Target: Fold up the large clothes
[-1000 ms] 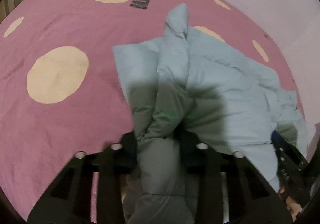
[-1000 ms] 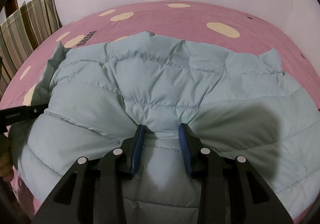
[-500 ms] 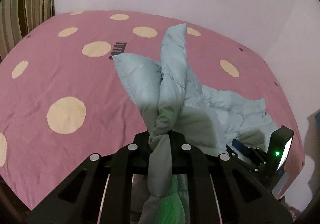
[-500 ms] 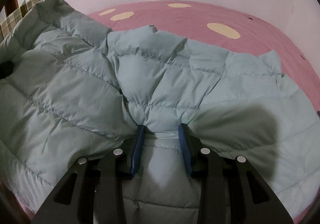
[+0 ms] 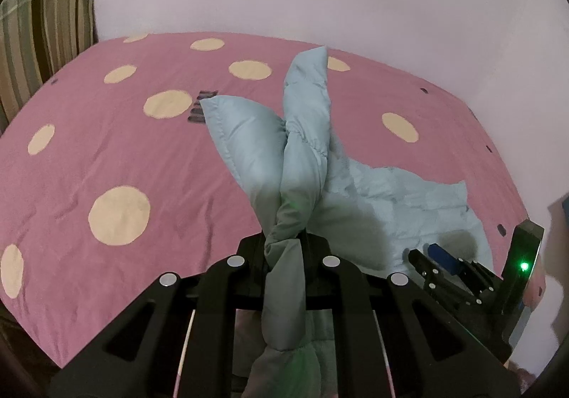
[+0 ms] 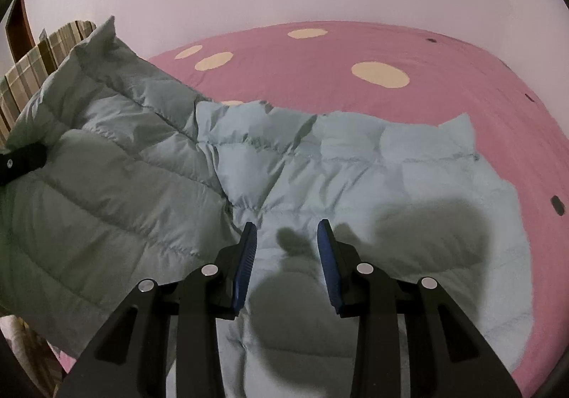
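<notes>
Left wrist view: my left tool (image 5: 286,248) is clamped tight on a bunched, twisted ridge of a pale blue quilted jacket (image 5: 391,199), lifting it above a pink bed (image 5: 106,149) with cream dots. Two puffy flaps stand up past the tool. The rest of the jacket lies on the bed to the right, near my right tool (image 5: 441,257).

Right wrist view: my right tool (image 6: 287,248) is open at a moderate width, its blue pads (image 6: 249,252) hovering just over the flat jacket (image 6: 355,163) and gripping nothing. The raised part slopes up on the left.

I judge the jacket light, soft and springy, with a slick shell that could slip from a shallow pinch. It will puff back rather than hold a crease. A stitched seam or hem edge looks the surest place to hold.
</notes>
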Tool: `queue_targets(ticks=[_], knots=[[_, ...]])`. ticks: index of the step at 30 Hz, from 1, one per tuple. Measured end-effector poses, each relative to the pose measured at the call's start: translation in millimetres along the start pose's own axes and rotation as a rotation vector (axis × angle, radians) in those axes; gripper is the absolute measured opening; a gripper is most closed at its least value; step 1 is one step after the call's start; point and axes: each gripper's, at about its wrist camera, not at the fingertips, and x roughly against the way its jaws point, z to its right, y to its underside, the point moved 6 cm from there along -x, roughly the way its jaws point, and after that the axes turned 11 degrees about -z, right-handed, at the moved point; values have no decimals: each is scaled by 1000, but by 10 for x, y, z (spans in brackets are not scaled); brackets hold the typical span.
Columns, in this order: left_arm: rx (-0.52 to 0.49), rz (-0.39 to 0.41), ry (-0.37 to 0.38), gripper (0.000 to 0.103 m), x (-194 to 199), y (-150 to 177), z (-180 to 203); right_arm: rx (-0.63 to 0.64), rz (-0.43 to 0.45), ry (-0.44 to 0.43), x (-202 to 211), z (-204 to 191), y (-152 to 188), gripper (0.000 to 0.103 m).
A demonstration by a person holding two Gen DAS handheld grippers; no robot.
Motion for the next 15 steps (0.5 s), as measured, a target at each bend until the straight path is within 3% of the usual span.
queue_targets(ticks=[8,15], knots=[[-108,49,20,10,198,-144,911,-77,74,22,491,661,103,36],[-250,20,15,10,-55,-70,1987,-167,90,64,736,1337,318,36]])
